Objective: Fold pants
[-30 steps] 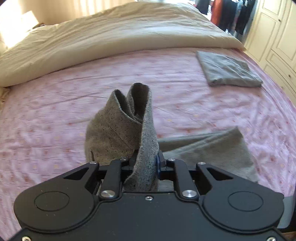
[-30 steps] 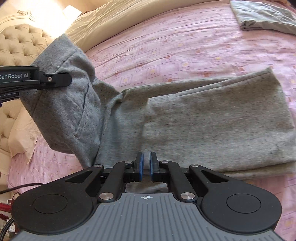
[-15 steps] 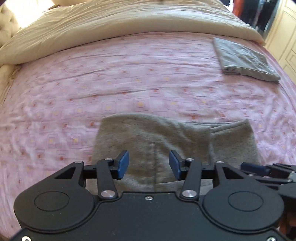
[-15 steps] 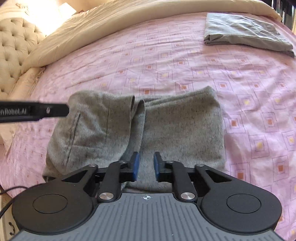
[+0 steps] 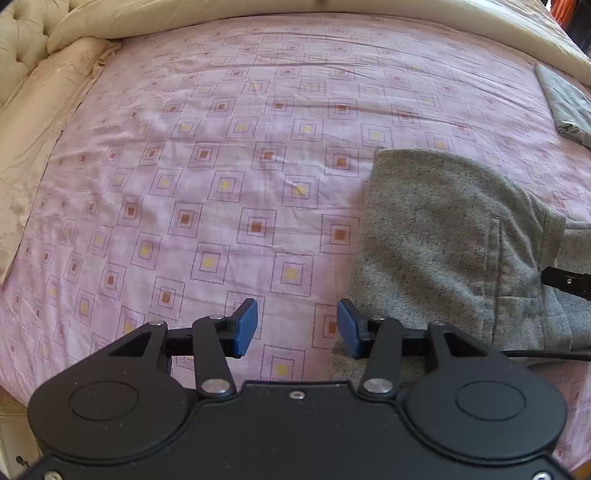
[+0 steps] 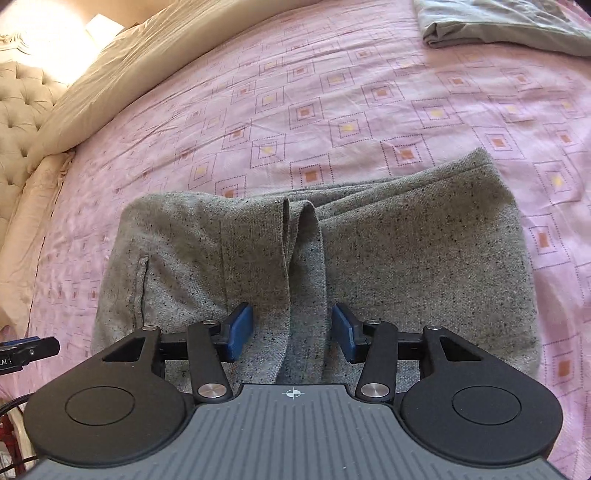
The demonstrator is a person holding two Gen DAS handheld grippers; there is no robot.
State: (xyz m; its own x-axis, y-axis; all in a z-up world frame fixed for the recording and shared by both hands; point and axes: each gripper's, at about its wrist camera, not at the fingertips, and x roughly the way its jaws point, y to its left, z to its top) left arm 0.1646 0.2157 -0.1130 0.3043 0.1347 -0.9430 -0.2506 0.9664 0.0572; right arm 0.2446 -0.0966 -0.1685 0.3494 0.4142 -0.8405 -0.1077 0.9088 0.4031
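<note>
**Right wrist view: grey pants lie folded on the bed, both tongs spread**

Right wrist camera looks down on the grey pants [image 6: 369,258], folded into a squat bundle on the pink patterned bed sheet [image 6: 295,103]. A raised crease of cloth runs down the middle of the bundle, toward the camera. The right tongs [image 6: 291,332] hover over the near edge of the pants with the blue pads wide apart; the jaws have just been opening, and the crease lies between them without either pad pressing on it.

From the left wrist camera, the left tongs [image 5: 297,328] are also spread and hold nothing, with only bare sheet showing between the pads. The pants [image 5: 454,251] lie to the right of them, the right pad just beside the cloth's left edge.

A second folded grey garment [image 6: 509,22] rests at the far right of the bed, well apart from the pants. A beige duvet [image 6: 122,74] is bunched along the far side, beside a tufted headboard [image 6: 22,107].
</note>
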